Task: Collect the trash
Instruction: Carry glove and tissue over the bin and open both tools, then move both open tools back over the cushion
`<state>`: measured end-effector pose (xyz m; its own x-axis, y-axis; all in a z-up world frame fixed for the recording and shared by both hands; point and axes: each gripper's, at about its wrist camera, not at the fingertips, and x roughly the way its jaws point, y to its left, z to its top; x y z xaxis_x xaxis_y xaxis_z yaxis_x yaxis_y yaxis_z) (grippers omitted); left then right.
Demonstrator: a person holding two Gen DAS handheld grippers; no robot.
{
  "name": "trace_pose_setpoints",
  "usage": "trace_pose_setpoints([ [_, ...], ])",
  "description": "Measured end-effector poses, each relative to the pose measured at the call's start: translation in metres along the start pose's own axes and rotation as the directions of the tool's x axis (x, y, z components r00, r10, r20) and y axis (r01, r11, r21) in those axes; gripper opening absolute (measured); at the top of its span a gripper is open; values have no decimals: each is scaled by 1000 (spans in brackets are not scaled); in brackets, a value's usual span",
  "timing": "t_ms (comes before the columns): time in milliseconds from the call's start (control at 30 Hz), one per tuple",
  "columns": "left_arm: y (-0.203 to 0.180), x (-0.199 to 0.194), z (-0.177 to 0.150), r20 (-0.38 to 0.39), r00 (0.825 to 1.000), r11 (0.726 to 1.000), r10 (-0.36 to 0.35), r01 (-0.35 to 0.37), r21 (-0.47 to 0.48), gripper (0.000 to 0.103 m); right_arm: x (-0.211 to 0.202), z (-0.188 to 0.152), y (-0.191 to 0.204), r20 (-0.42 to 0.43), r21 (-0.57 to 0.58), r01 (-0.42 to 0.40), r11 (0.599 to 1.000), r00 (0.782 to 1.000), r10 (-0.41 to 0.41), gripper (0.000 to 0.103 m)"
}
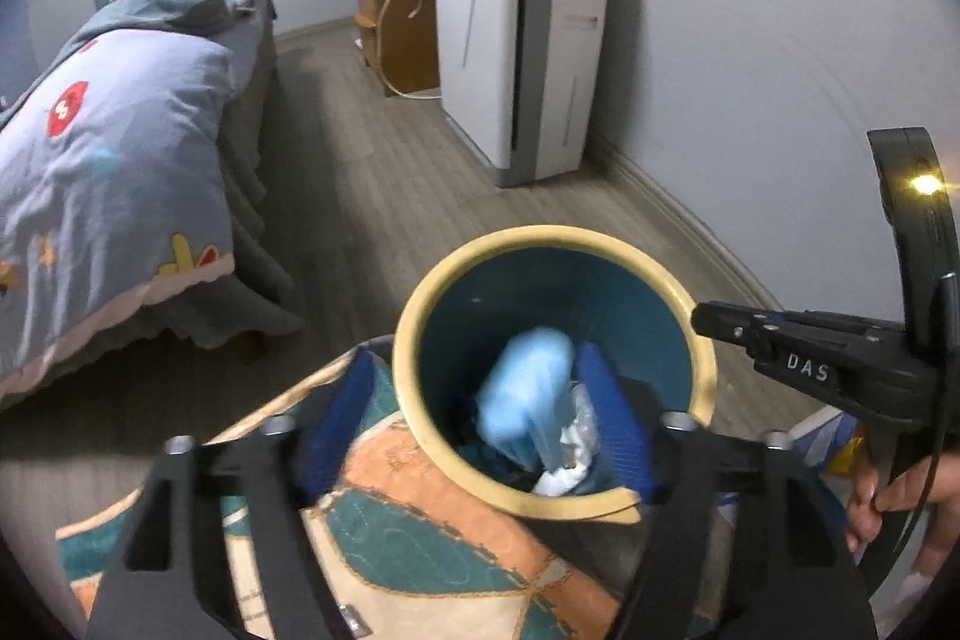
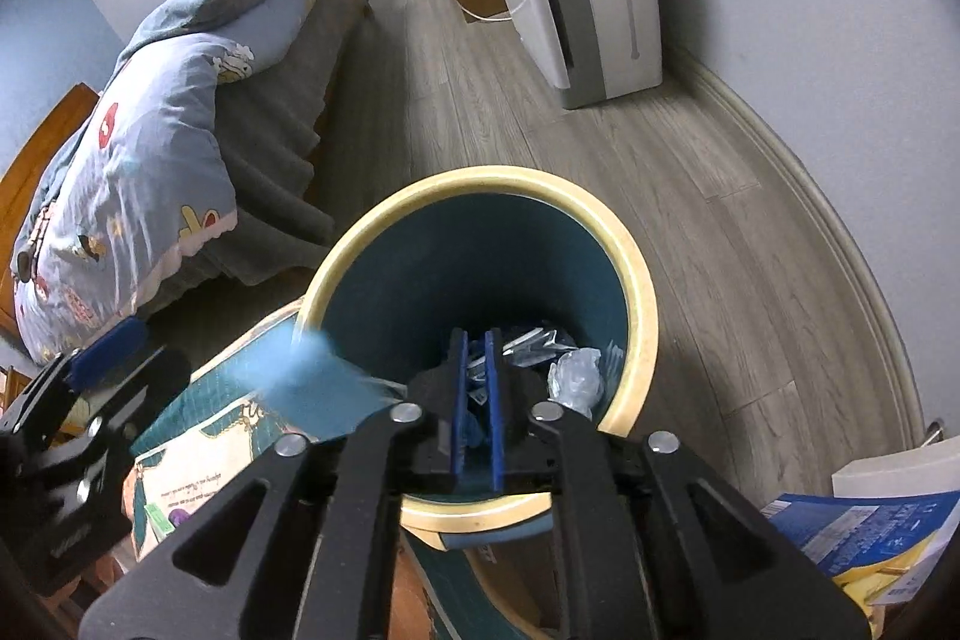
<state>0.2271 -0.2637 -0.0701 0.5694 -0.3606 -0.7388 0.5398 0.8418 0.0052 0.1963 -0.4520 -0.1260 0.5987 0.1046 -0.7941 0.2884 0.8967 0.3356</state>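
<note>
Two black grippers with blue pads are held over a round bin with a cream rim and dark teal inside. The left gripper has its jaws spread wide, and a light blue soft packet, blurred, is seen between them, over the bin's mouth and touched by neither pad. It looks to be dropping in. The right gripper has its jaws nearly together with only a thin gap, and nothing is pinched there. Crumpled clear plastic and other scraps are seen at the bottom of the bin. The bin is set on the wooden floor, right by a patterned teal and orange mat.

The step in hand seems to be the drop. Next, more trash must be found and both grippers must be lifted away. "DAS" is printed on the right gripper in the left view. Writing on the blue and yellow pack is too small to be read.
</note>
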Motion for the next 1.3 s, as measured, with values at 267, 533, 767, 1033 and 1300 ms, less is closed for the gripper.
trace_pose_setpoints([
  [267, 19, -20, -19, -7, 998, 997, 63, -63, -38, 93, -4, -1, 2, 10, 4, -1, 1000, 1000, 1, 85],
  [533, 53, -70, -44, -14, 994, 984, 108, -109, -141, 95, -9, -4, 25, 23, -50, 10, 999, 1000, -9, 98],
  [767, 83, -129, -73, -4, 983, 963, 181, -178, -203, 96, -22, -14, 55, 37, -144, 0, 990, 999, 5, 98],
  [1033, 116, -180, -133, -61, 962, 922, 264, -271, -278, 97, -37, -33, 94, 18, -211, -34, 977, 999, 38, 98],
  [1300, 161, -203, -194, -140, 922, 838, 361, -387, -384, 97, -38, -68, 161, -57, -381, -88, 920, 996, 71, 98],
])
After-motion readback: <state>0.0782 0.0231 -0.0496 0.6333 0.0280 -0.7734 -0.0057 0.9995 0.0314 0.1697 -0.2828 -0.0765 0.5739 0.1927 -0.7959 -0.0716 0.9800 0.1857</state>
